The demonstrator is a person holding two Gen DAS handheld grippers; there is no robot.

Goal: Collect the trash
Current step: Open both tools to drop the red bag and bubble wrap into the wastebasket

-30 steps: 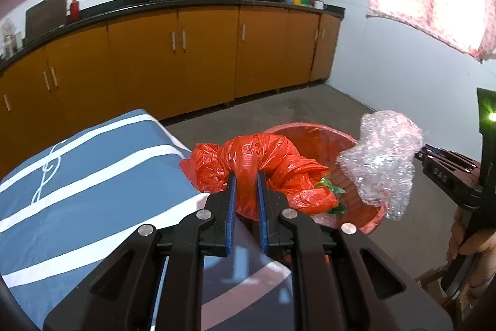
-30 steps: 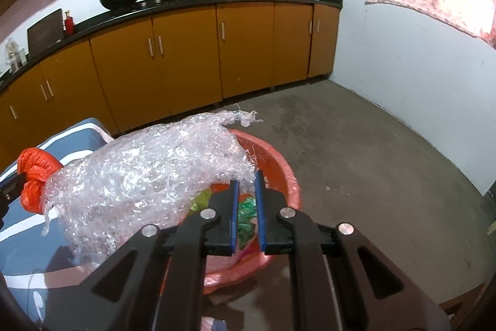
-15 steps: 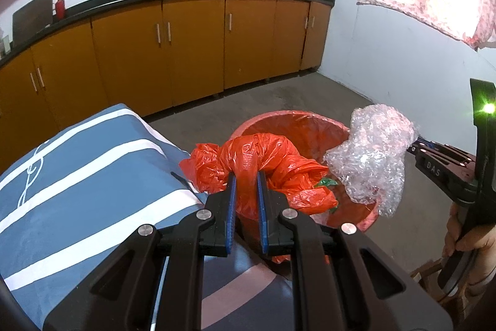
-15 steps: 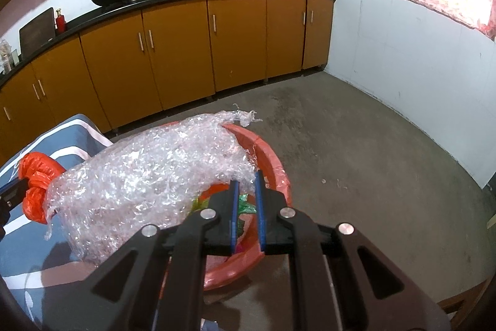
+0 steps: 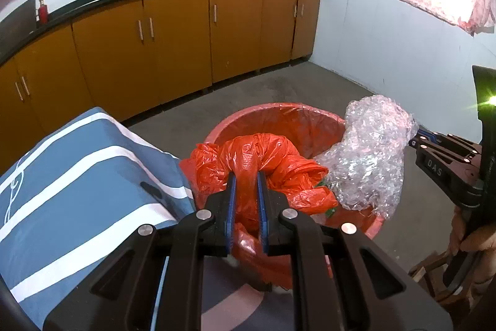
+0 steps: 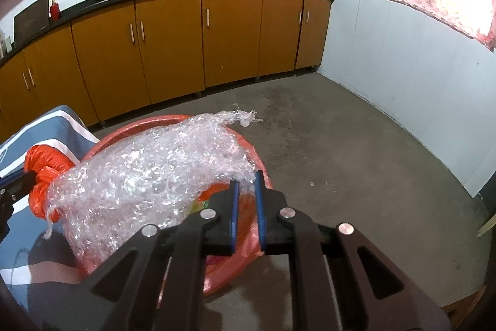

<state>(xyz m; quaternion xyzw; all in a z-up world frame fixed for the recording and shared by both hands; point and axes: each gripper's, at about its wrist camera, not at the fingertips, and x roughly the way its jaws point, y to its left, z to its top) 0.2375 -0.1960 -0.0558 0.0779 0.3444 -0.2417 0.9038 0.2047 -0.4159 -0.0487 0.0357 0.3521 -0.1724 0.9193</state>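
Note:
A round red bin [image 5: 279,117] lined with a red bag stands on the floor beside the table; it also shows in the right wrist view [image 6: 136,126]. My left gripper [image 5: 246,176] is shut on a crumpled red plastic bag [image 5: 266,157] and holds it over the bin's near rim. My right gripper [image 6: 246,179] is shut on a wad of clear bubble wrap [image 6: 155,172] and holds it over the bin. The bubble wrap [image 5: 369,157] and right gripper [image 5: 415,141] show at the right of the left wrist view. Green trash lies inside the bin.
A table with a blue, white-striped cloth [image 5: 77,176] is at the left. Orange cabinets [image 5: 173,45] with a black counter and two woks run along the far wall. Bare concrete floor [image 6: 356,145] lies to the right, up to a white wall.
Both grippers have moved closer to the bin and lower over it, with the red bag and the bubble wrap still held.

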